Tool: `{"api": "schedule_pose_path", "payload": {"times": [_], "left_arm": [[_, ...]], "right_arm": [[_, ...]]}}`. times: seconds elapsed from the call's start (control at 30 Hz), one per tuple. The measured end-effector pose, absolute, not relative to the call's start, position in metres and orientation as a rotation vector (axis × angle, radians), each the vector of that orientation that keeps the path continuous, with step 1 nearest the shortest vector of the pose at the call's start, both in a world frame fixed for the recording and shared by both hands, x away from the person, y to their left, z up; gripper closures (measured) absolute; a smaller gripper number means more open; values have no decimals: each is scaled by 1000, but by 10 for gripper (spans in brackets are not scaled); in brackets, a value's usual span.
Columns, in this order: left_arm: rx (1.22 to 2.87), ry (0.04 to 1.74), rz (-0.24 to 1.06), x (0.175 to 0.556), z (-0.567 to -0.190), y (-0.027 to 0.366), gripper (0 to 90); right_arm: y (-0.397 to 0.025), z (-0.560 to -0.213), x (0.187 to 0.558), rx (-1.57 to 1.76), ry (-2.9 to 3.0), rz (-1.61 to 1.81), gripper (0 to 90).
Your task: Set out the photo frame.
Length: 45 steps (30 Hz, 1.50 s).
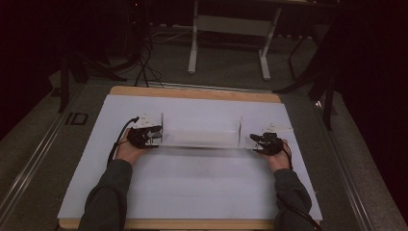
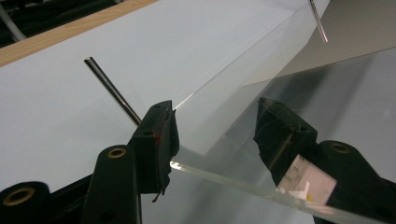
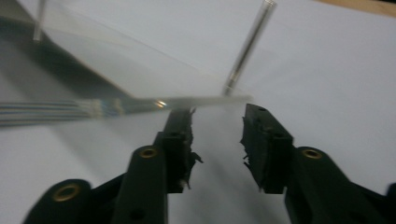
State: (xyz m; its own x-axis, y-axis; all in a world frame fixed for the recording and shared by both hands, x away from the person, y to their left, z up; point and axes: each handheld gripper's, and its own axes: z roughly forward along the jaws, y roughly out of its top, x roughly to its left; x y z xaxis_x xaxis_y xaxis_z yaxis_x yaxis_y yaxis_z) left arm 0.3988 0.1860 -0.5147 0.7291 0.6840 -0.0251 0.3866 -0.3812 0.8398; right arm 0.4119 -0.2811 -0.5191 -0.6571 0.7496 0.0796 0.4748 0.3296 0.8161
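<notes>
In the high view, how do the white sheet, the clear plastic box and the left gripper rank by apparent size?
1. White sheet, the largest.
2. Clear plastic box, spanning the gap between both grippers.
3. Left gripper, the smallest.

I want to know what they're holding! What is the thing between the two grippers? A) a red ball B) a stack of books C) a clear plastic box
C: a see-through box sits on the white table between the left gripper and right gripper.

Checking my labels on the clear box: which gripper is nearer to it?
Left. The left gripper straddles a wall of the clear box, one jaw on each side. The right gripper is open just outside the box's other end, at its edge.
</notes>
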Motion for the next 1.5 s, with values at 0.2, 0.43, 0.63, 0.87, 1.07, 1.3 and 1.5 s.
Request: {"api": "schedule_pose_path", "payload": {"times": [0.2,0.43,0.63,0.87,1.07,1.3,1.5], "left_arm": [[2013,817,389,401,-514,187,463],[2018,817,371,404,-512,188,463],[2011,824,350,406,-512,189,462],[2011,829,332,408,-511,189,462],[2009,839,318,409,-510,190,461],[1983,864,299,415,-507,191,461],[1958,875,339,415,-506,190,463]], "right_arm": [[-267,-513,414,1003,2297,1278,469],[-259,-512,416,952,2299,1323,357],[-259,-508,414,867,2320,1387,382],[-260,-508,415,892,2300,1460,289],[-268,-510,415,922,2282,1520,305],[-266,-507,420,972,2258,1555,331],[-267,-504,424,1000,2235,1580,342]]}}
